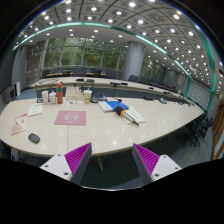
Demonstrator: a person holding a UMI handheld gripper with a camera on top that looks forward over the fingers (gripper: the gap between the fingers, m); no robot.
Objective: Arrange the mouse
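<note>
One mouse on a long pale surface, gripper held open well back from it

A single mouse [34, 138], small, dark and rounded, lies alone on the near part of the surface [150, 125], off to the left and beyond the left finger, well apart from both fingers. The gripper [112, 160] has its two fingers spread wide with nothing between them; each shows one magenta pad [78, 155]. Further along the surface sit one pink mat [70, 117], papers [20, 124] near the mouse's side, a cluster of about three bottles or cups [52, 96] whose exact count is hard to tell, one blue item [118, 105] and some white sheets [132, 116] beside it. Behind runs a second long surface [110, 86], and one broad column [134, 60] stands before the windows
</note>
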